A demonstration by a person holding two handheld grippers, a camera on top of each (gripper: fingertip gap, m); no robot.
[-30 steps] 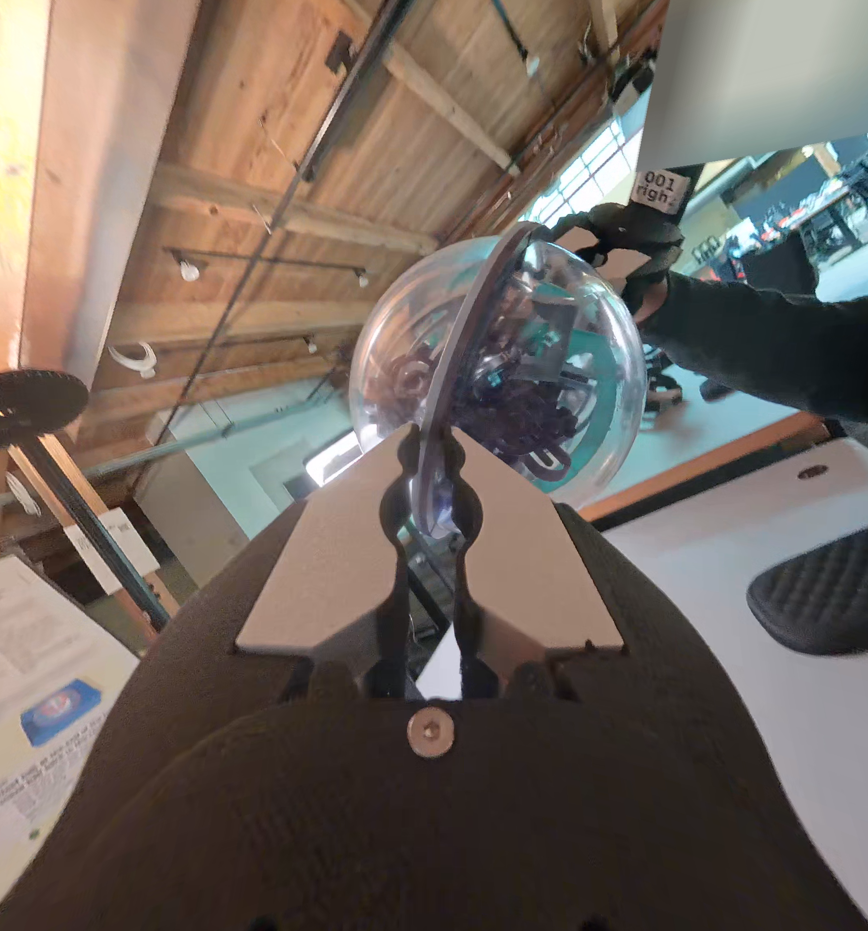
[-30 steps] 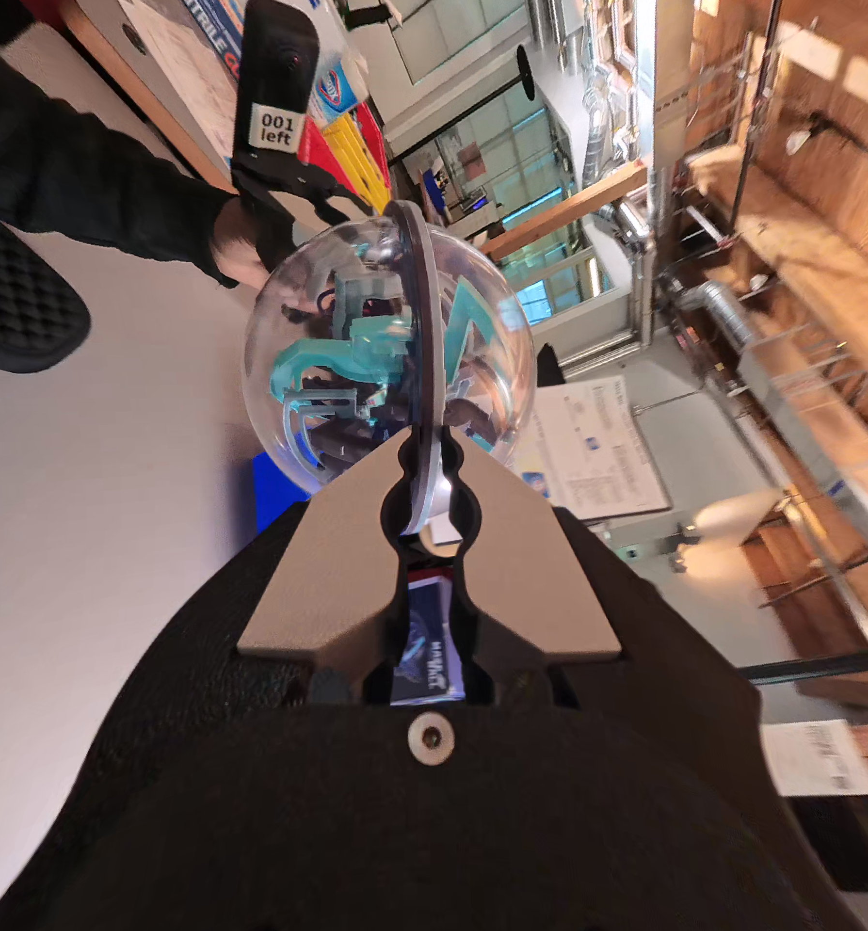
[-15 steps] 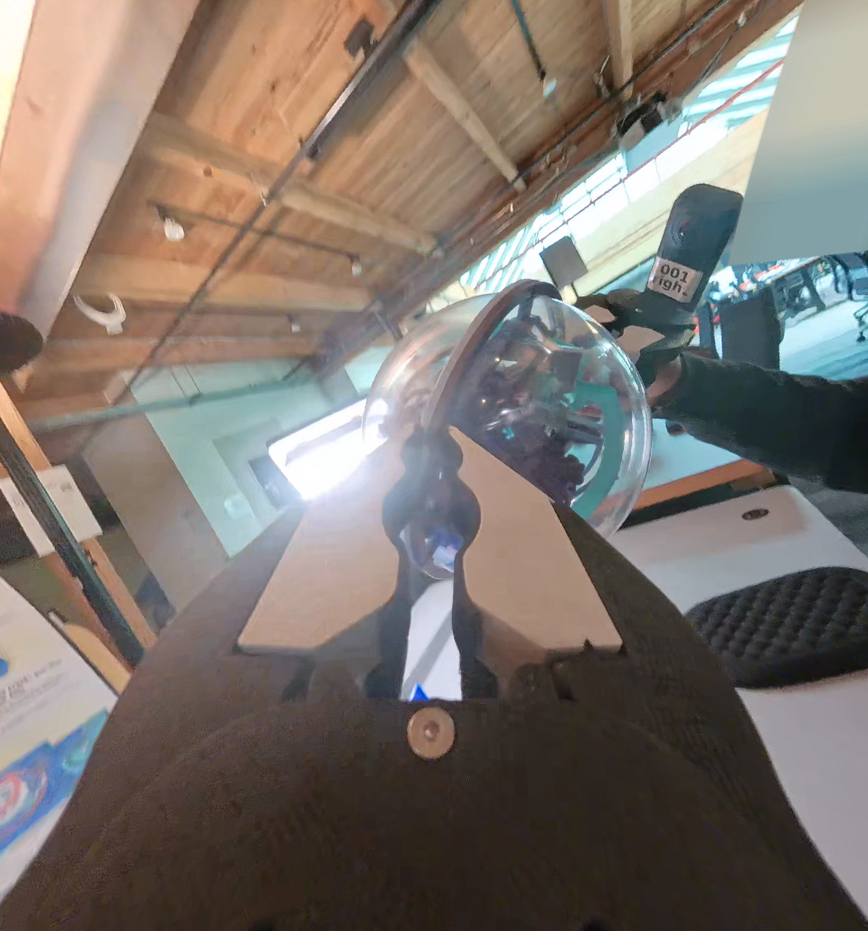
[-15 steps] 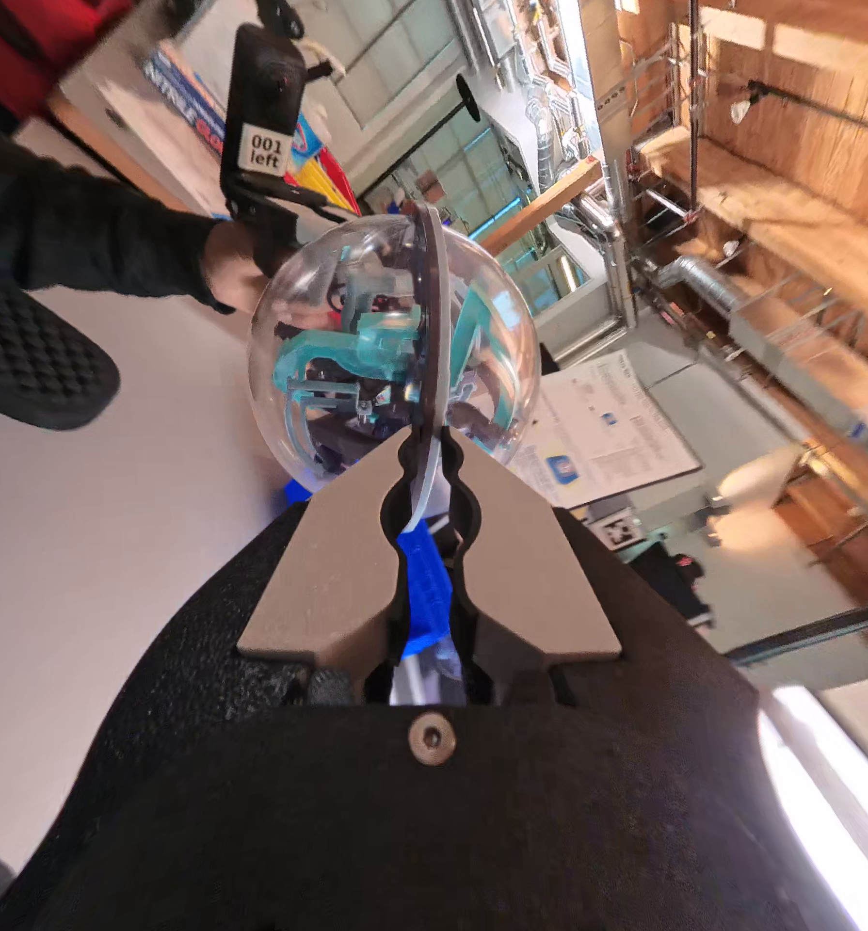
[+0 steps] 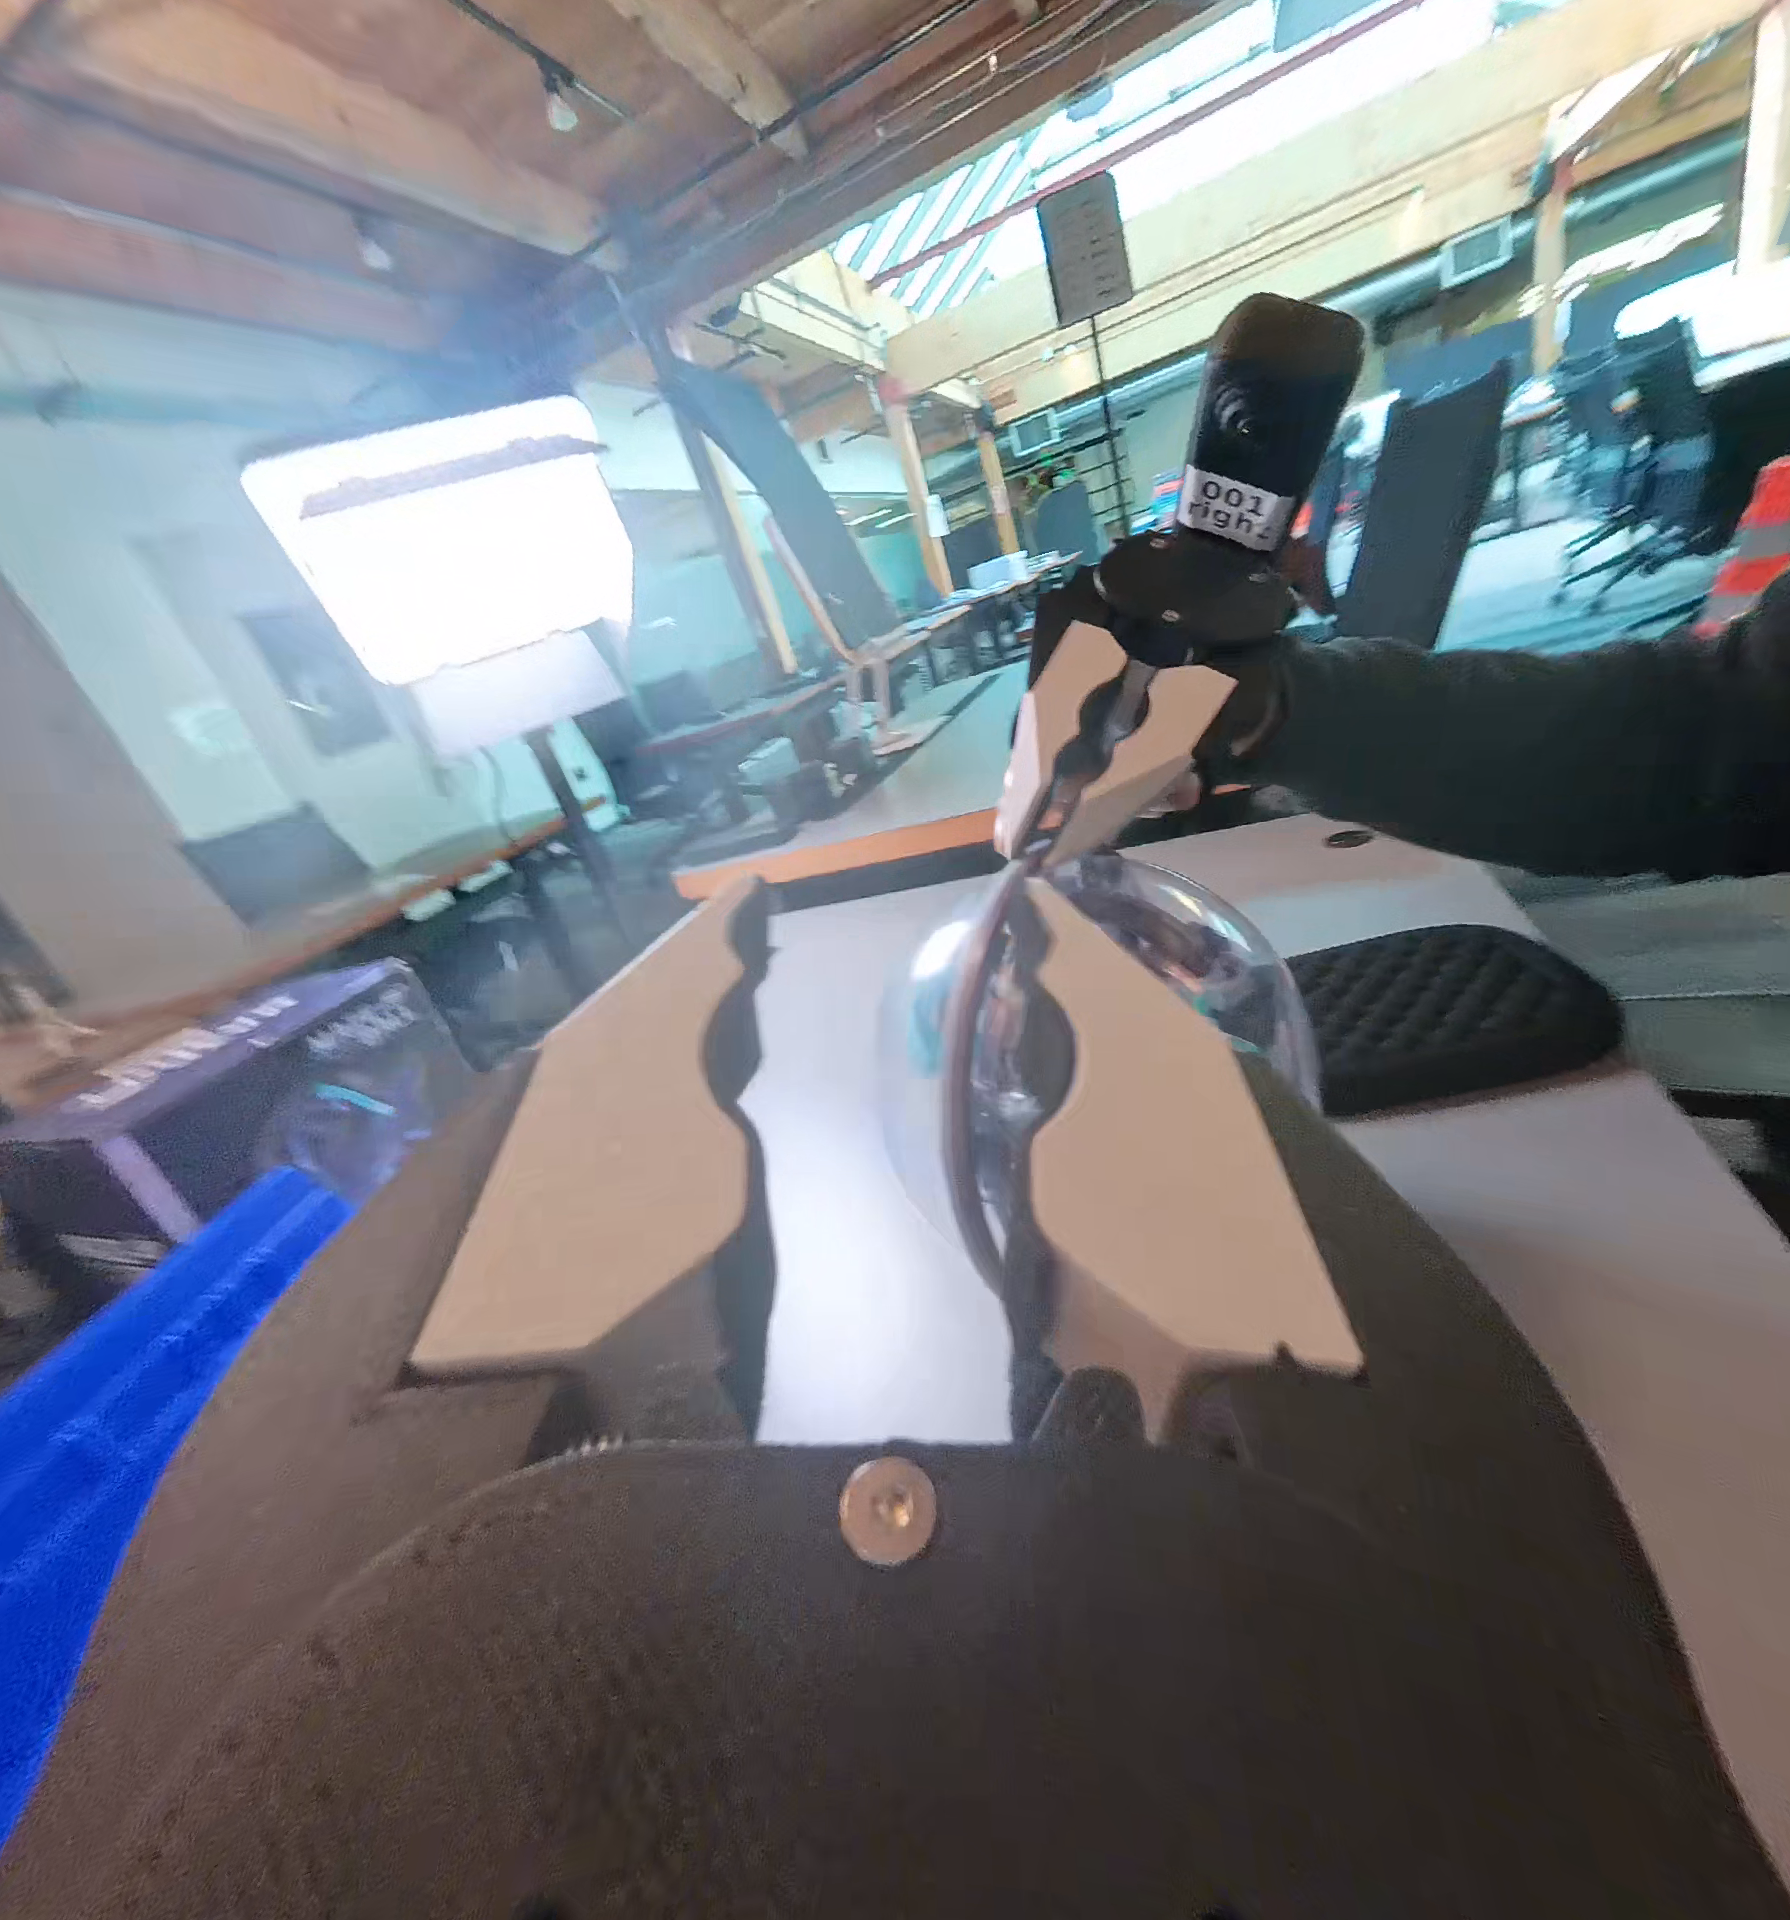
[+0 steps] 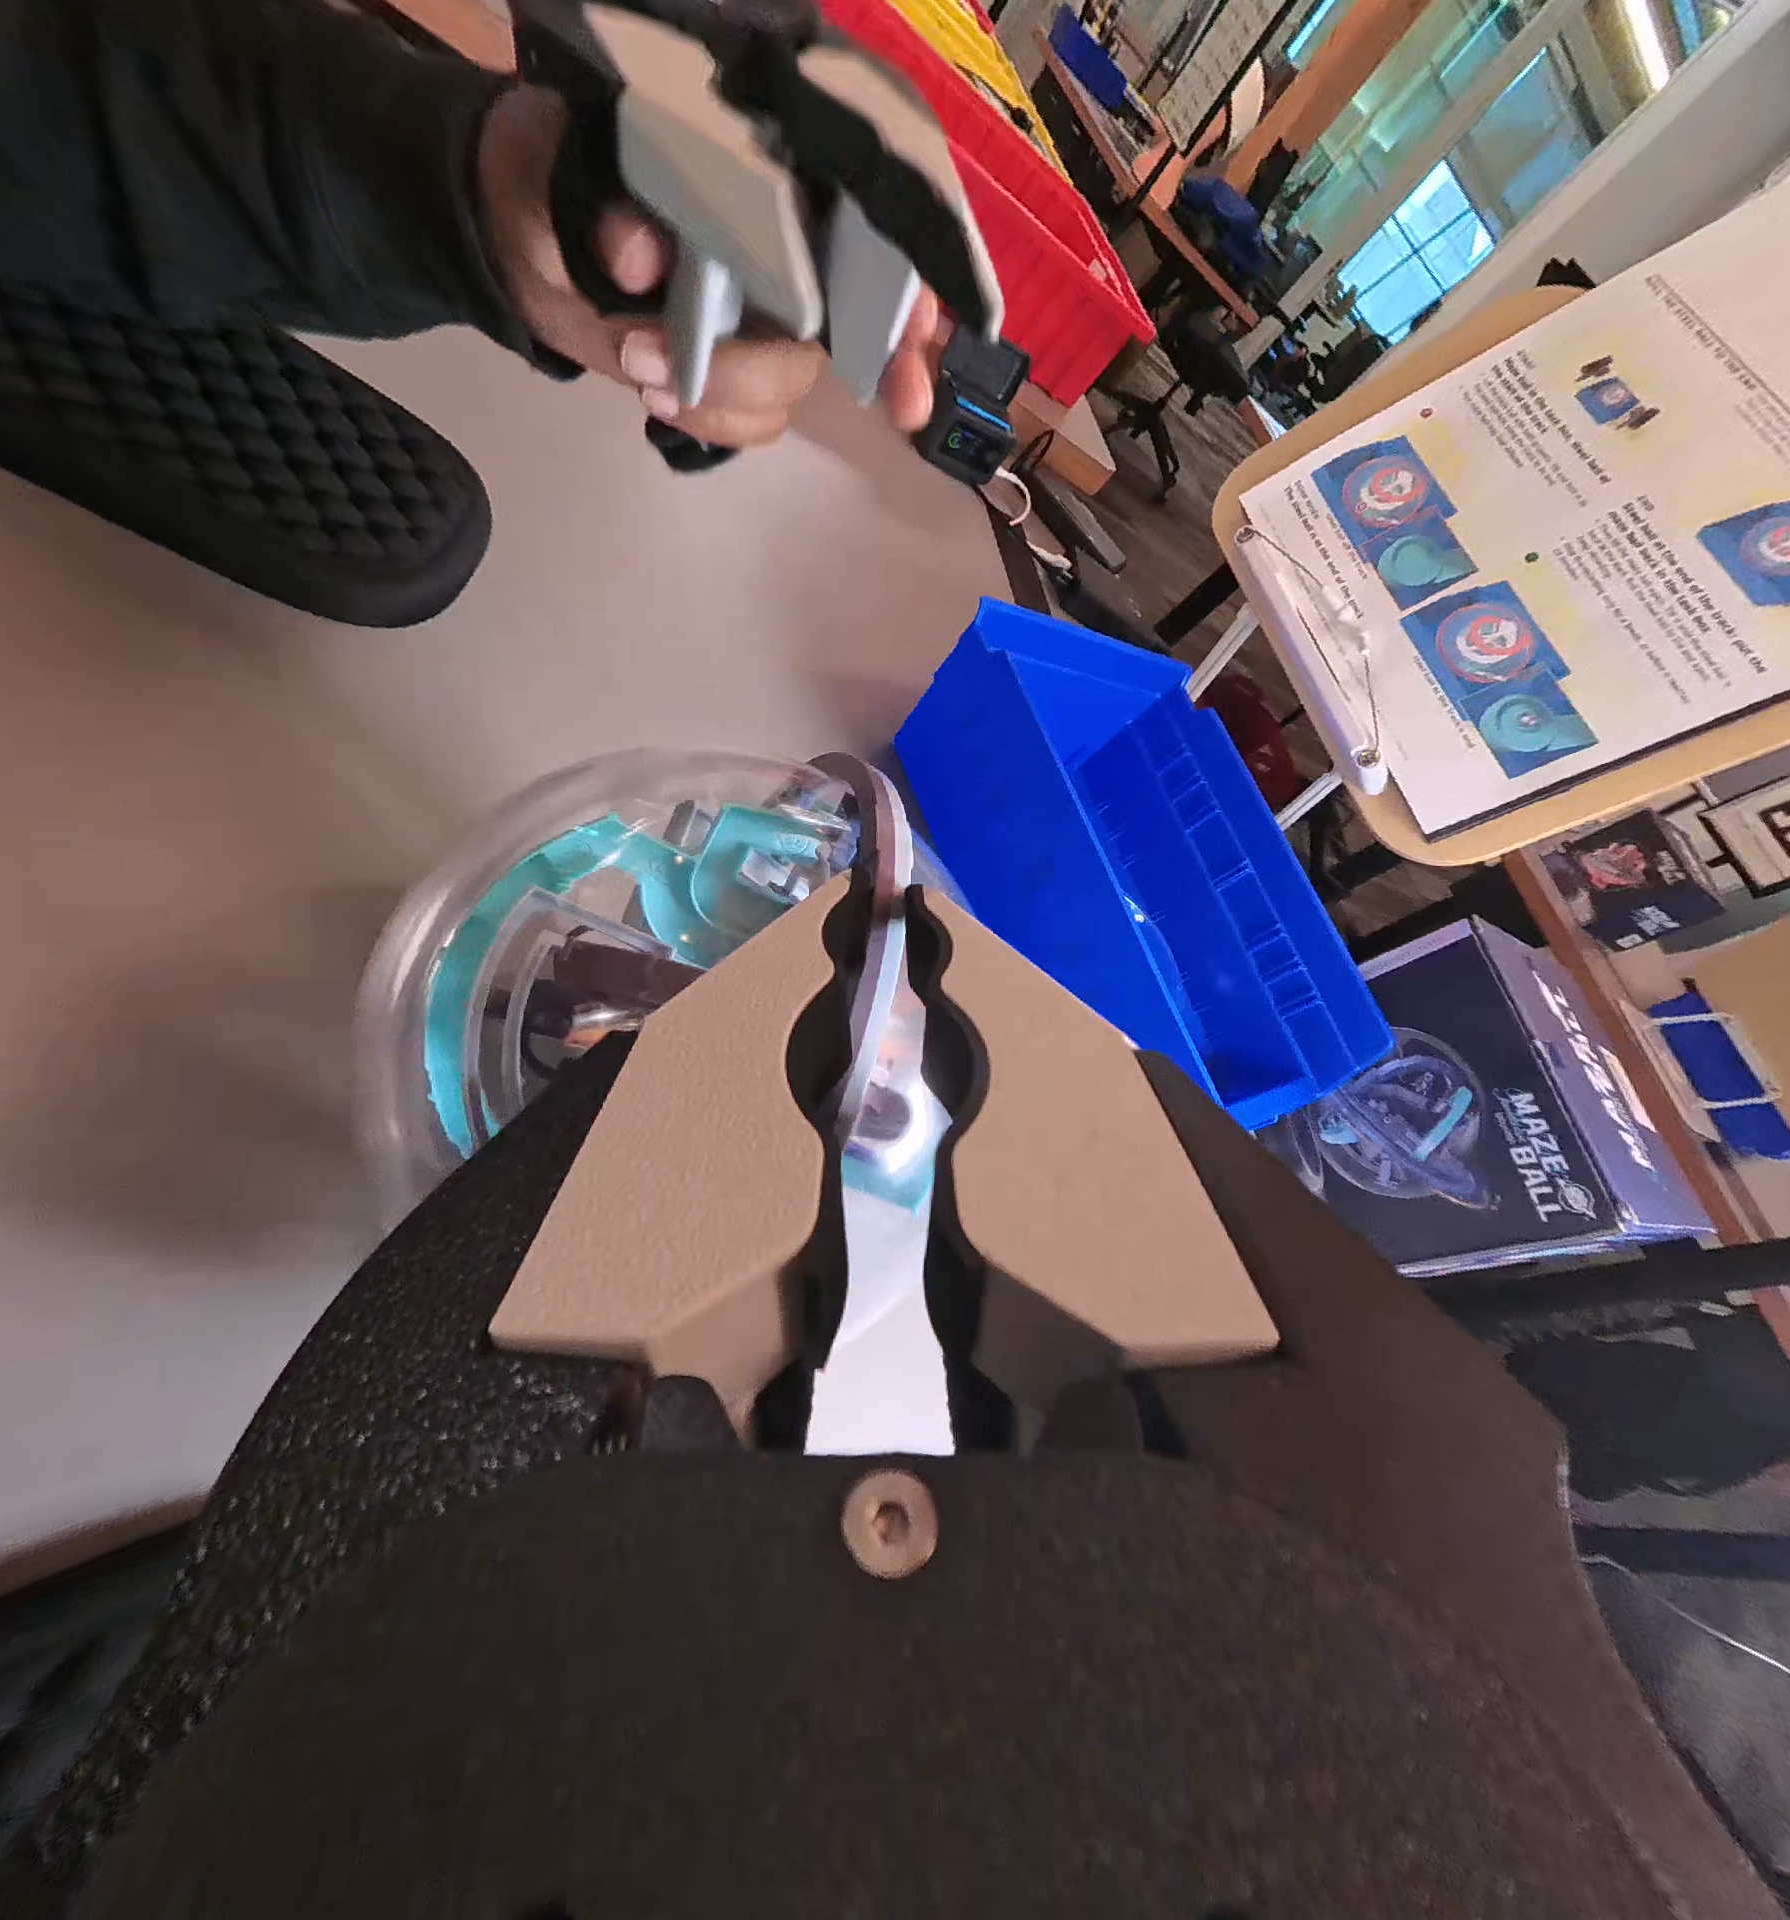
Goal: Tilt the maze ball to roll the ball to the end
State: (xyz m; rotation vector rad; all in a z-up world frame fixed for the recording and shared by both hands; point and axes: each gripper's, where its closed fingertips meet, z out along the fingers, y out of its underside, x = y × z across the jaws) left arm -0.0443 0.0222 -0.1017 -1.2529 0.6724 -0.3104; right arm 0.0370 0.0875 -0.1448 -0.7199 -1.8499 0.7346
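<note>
Clear plastic forms the maze ball [image 5: 1109, 997], which in the left wrist view sits low over the white table [image 5: 1493, 1226], close in front of the left gripper [image 5: 896, 904]. That gripper's tan fingers [image 5: 621, 1122] are spread wide, and the ball's dark rim runs beside the right-hand finger without being pinched. Farther off, the right gripper [image 5: 1026, 847] has its tips closed on the top of the rim. A black mesh pad [image 5: 1442, 1018] lies just behind the ball.

From the right wrist view, the right gripper [image 6: 875, 883] clamps the rim between both pads, teal tracks showing inside the sphere. A blue bin [image 6: 1130, 831] stands just beside the ball. The left gripper [image 6: 777, 332] hangs above, spread and clear of the ball.
</note>
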